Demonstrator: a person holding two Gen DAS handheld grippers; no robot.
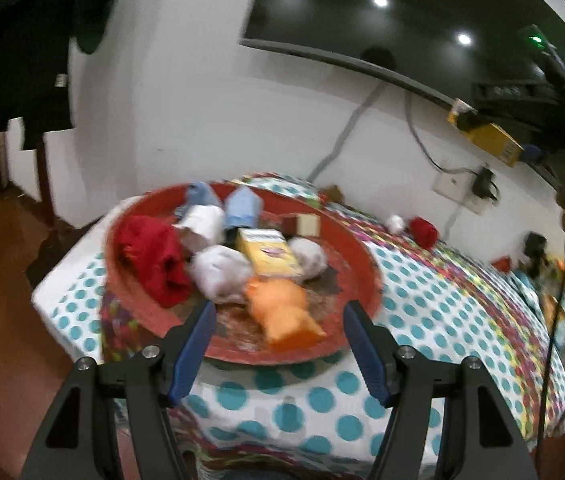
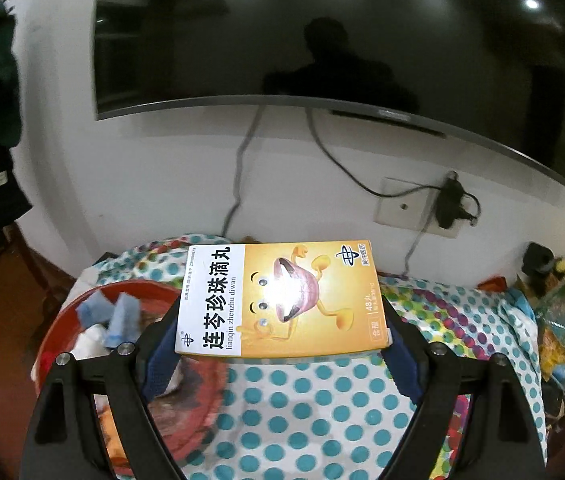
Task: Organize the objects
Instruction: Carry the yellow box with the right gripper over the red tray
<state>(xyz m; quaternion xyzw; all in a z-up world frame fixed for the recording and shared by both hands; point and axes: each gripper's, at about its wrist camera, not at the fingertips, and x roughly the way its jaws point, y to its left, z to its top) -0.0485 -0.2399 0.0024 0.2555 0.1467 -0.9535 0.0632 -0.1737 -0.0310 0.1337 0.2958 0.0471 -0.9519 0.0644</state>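
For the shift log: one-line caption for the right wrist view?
Right gripper holds a yellow medicine box above the polka-dot tablecloth, red tray at left.

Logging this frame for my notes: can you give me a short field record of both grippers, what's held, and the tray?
left gripper: jaws open, empty, in front of the red tray
right gripper: jaws shut on yellow medicine box, above the polka-dot tablecloth
tray contents: red cloth, orange toy, white bundles, blue items, second yellow box

Red tray [image 1: 358,256]; yellow-orange medicine box [image 2: 282,300]; white tablecloth [image 2: 322,408] with teal polka dots.
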